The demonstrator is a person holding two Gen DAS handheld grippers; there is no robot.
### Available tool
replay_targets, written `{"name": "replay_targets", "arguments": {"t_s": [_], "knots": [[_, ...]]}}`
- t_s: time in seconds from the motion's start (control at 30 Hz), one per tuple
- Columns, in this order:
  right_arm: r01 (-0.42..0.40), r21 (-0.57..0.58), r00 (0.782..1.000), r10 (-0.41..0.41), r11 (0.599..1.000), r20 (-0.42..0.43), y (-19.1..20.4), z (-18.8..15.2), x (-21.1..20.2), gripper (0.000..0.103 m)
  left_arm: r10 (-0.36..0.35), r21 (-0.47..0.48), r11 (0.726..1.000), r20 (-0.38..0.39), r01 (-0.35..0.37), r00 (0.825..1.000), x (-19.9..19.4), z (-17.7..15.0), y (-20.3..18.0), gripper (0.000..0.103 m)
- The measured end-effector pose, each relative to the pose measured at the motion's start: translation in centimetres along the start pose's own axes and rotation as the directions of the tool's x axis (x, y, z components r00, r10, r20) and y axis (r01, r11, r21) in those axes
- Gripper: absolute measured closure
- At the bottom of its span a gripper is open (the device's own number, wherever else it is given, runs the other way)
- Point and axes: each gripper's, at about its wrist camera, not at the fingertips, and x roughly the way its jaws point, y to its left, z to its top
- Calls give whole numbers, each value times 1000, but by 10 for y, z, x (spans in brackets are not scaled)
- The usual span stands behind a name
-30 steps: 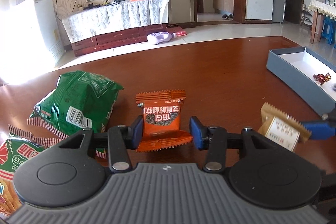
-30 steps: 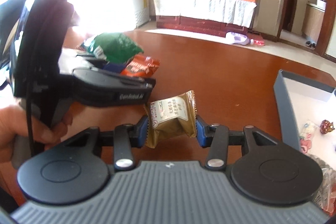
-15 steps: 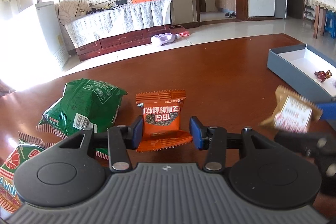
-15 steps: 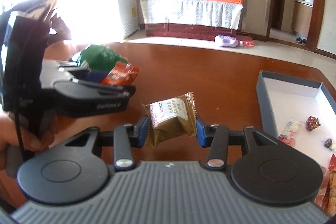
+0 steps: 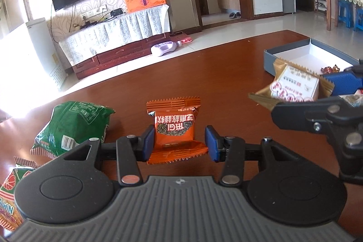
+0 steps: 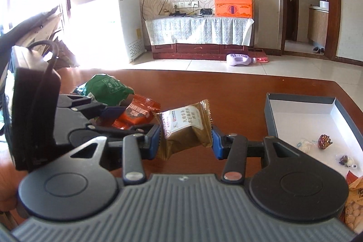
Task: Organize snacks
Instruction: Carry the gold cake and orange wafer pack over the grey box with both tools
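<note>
Now nearer grey box (image 6: 270,115): right gripper (image 6: 185,140), clamped on one brown packet (image 6: 185,126). Left of box, left gripper (image 5: 179,143) pinching one orange packet (image 5: 174,130) above tabletop (image 5: 226,74); beside it, two green bags, one reading "AWN".

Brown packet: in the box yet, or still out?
Out. The brown packet is clamped in the right gripper, held above the table left of the box, not over its white floor.

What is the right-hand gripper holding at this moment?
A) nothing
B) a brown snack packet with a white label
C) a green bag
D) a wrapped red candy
B: in the right wrist view the right gripper has its blue pads pressed on both sides of the brown snack packet, lifted above the table.
</note>
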Motion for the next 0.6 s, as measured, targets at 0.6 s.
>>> {"name": "replay_targets", "arguments": {"t_s": [0.6], "knots": [[31, 6, 998, -31, 1000, 57, -14, 2, -25, 54, -32, 42, 999, 43, 30, 999, -9, 18, -32, 50]]}}
